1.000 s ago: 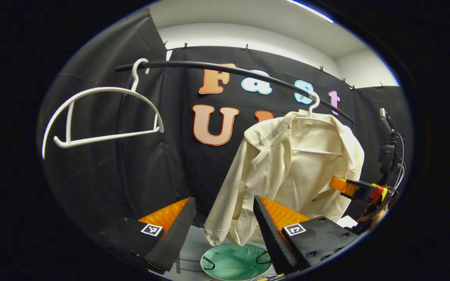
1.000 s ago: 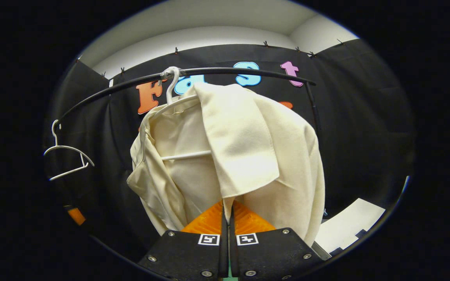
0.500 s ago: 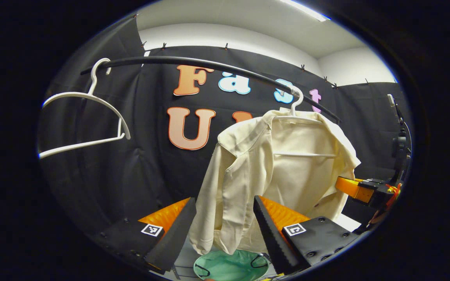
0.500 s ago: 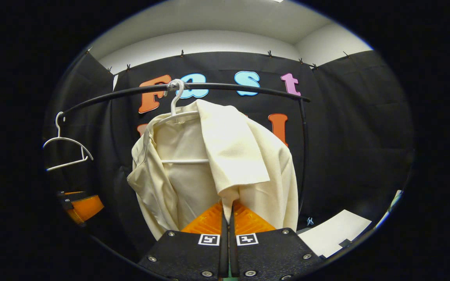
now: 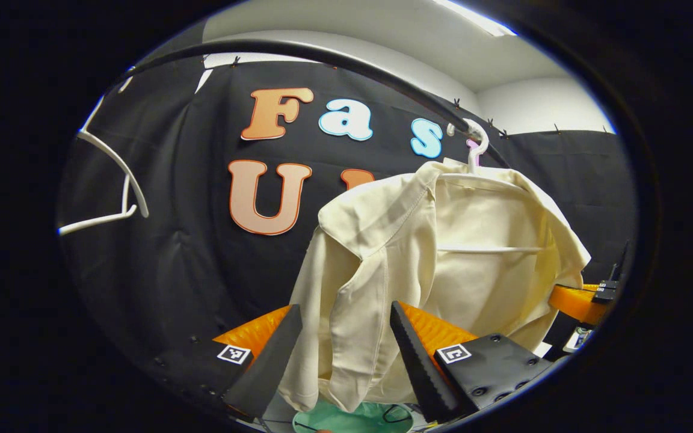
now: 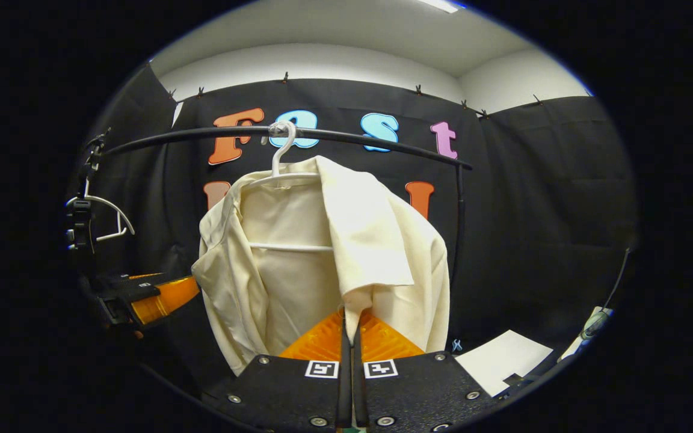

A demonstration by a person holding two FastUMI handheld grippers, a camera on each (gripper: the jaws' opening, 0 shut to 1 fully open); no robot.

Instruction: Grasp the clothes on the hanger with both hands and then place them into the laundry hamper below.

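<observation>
A cream shirt [image 5: 461, 264] hangs on a white hanger [image 5: 477, 150] hooked over a black rail [image 5: 322, 57]. My left gripper [image 5: 343, 313] is open, and the shirt's left front and sleeve hang in the gap between its fingers without being pinched. My right gripper [image 6: 349, 322] is shut on the lower edge of the shirt's folded right front panel [image 6: 370, 240]. The right gripper [image 5: 575, 300] also shows at the shirt's far side in the left gripper view, and the left gripper [image 6: 160, 297] beside the shirt in the right gripper view. A green hamper [image 5: 352, 418] sits below the shirt.
An empty white hanger [image 5: 112, 180] hangs further along the rail [image 6: 370, 138], away from the shirt. The rack's upright post [image 6: 459, 240] stands just behind the shirt's right side. A white sheet [image 6: 503, 361] lies on the floor at the right.
My left gripper has moved in toward the shirt, so the sleeve side now hangs between its open fingers. My right gripper stays shut on the front panel and has drawn back slightly.
</observation>
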